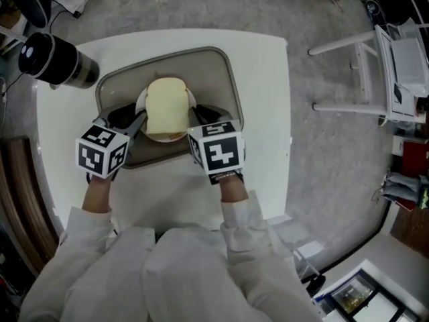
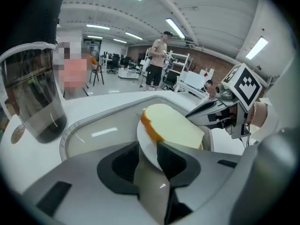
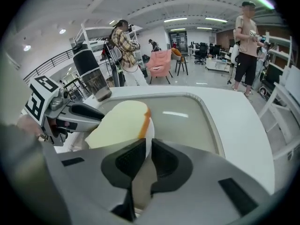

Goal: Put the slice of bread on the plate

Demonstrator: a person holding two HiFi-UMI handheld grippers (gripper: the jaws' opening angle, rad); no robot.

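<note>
A pale slice of bread (image 1: 165,106) with an orange crust lies on a small white plate (image 1: 142,103), which is inside a grey tray (image 1: 216,72). My left gripper (image 1: 137,123) is at the plate's left side. In the left gripper view the plate rim (image 2: 147,146) runs between the jaws, and these stand apart from it with a gap showing. My right gripper (image 1: 198,117) is at the plate's right side. In the right gripper view its jaws are closed narrowly on the plate rim (image 3: 150,136), with the bread (image 3: 119,123) just beyond.
The tray sits on a white table (image 1: 261,113). A dark cylindrical cup (image 1: 57,60) stands on the table at the tray's far left corner. A white chair frame (image 1: 362,72) is to the right of the table. Several people stand in the room behind.
</note>
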